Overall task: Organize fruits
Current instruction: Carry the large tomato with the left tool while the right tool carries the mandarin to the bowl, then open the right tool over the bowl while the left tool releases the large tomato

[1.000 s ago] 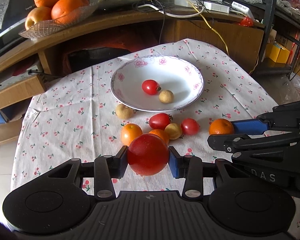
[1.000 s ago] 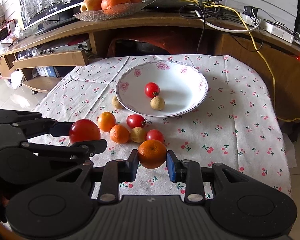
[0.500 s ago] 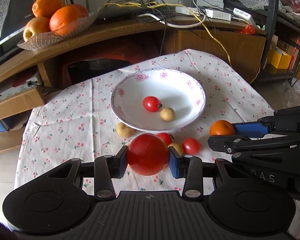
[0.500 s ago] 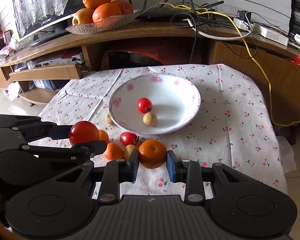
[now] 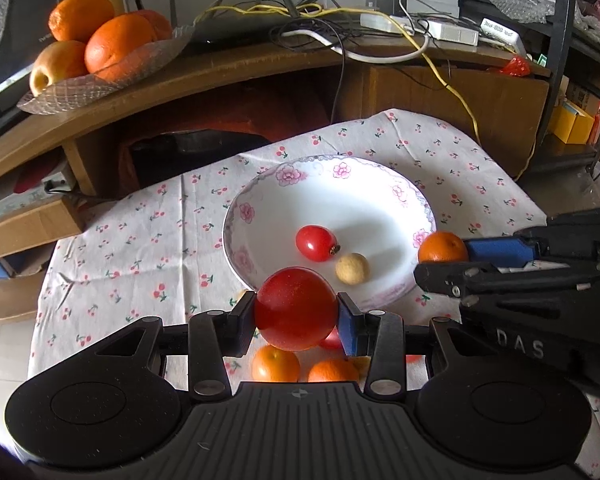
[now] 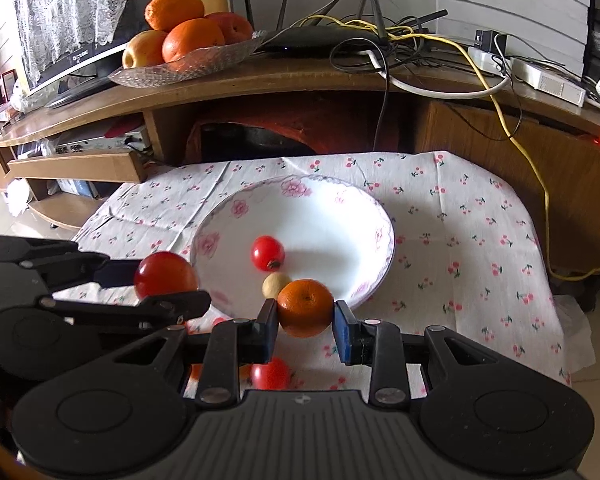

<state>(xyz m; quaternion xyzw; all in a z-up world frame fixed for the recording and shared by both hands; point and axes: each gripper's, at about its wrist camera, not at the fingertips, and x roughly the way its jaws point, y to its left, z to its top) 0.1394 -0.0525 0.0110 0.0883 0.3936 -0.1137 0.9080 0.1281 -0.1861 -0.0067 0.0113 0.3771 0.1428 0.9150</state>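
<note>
Your left gripper point(image 5: 296, 316) was clamped on a large red fruit point(image 5: 296, 309), its pads pressing the widest part from either side. Your right gripper point(image 6: 305, 318) held a small orange point(image 6: 306, 308) the same way, though its pads sat low on the round sides, so a slight loosening could have let it roll out forward.

Just ahead of both grippers lay the white floral bowl point(image 5: 396, 190), with a small red tomato point(image 5: 315, 243) and a pale round fruit point(image 5: 352, 268) already inside, near the rim closest to you. Both held fruits hung at or just short of that near rim, not clearly over the basin. Releasing there could have dropped them on the rim, tipping the bowl or sending them bouncing onto the cherry-print cloth point(image 6: 460, 216).

The two grippers were close beside each other. From the left wrist view, the right one's fingers reached across just to the right of your own; moving in together risked a knock that would jar a fruit loose.

Below and behind your fingers, loose oranges point(image 5: 276, 363) and another small tomato point(image 6: 270, 374) sat on the cloth. Lowering too early could have pushed them off towards the table edge.
</note>
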